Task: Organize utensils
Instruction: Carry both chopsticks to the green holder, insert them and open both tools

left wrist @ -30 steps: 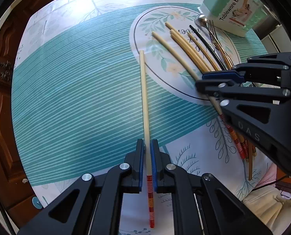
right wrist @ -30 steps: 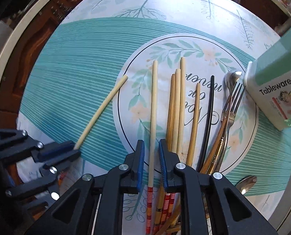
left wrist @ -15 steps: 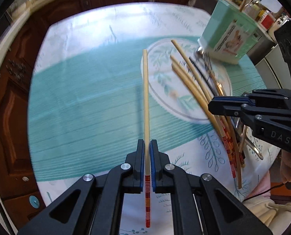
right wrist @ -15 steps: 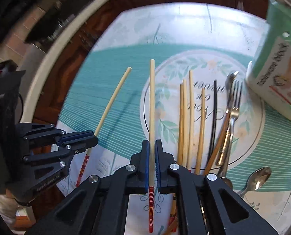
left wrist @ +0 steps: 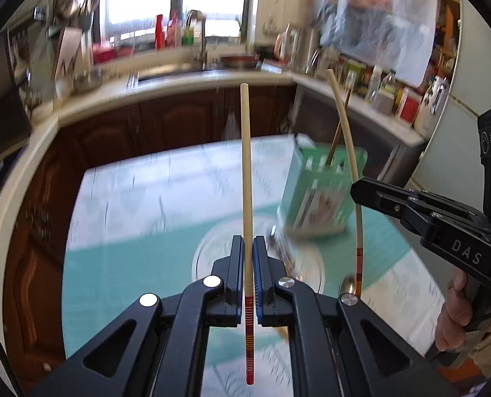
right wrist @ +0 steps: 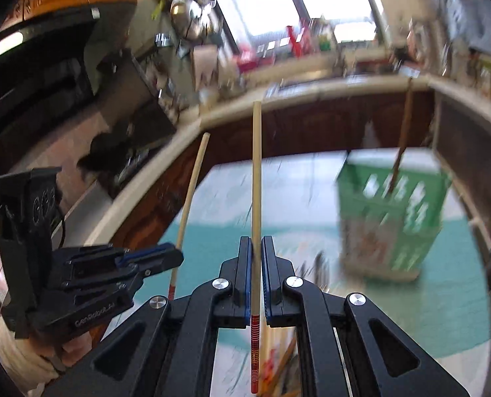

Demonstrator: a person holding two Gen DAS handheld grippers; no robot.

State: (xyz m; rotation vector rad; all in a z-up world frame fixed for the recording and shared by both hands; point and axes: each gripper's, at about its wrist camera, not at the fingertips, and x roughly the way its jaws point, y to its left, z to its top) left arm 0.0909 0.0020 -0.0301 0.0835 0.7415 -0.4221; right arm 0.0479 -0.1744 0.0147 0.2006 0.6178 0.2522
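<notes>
Landmark: green tableware block [left wrist: 321, 195], standing on the table [left wrist: 129, 198] with its slotted top facing up.
Left gripper [left wrist: 248, 264]: clenched on a pale chopstick [left wrist: 246, 172], gripped just above its red-striped end; held above the table on the near-left side of the block, plain tip pointing up and away.
Right gripper [right wrist: 257, 264]: clenched on a second chopstick [right wrist: 256, 178] of the same kind, also just above its striped band; held on the near side of the block, closer to it than the left.
Block contents: one darker stick [right wrist: 400, 152] stands in a top slot.
Loose utensils: blurred cutlery and chopsticks lie on the table at the near foot of the block; types not readable.
Step in hand: carry phase; both chopsticks are airborne and neither has reached the block.
Next move requires: turning each chopstick to point down, aligning one end over a free slot, lowering it in, then releasing. Handle one gripper at a time to keep the sticks from crossing.
Risk: blurred frames make slot alignment hard to judge.
</notes>
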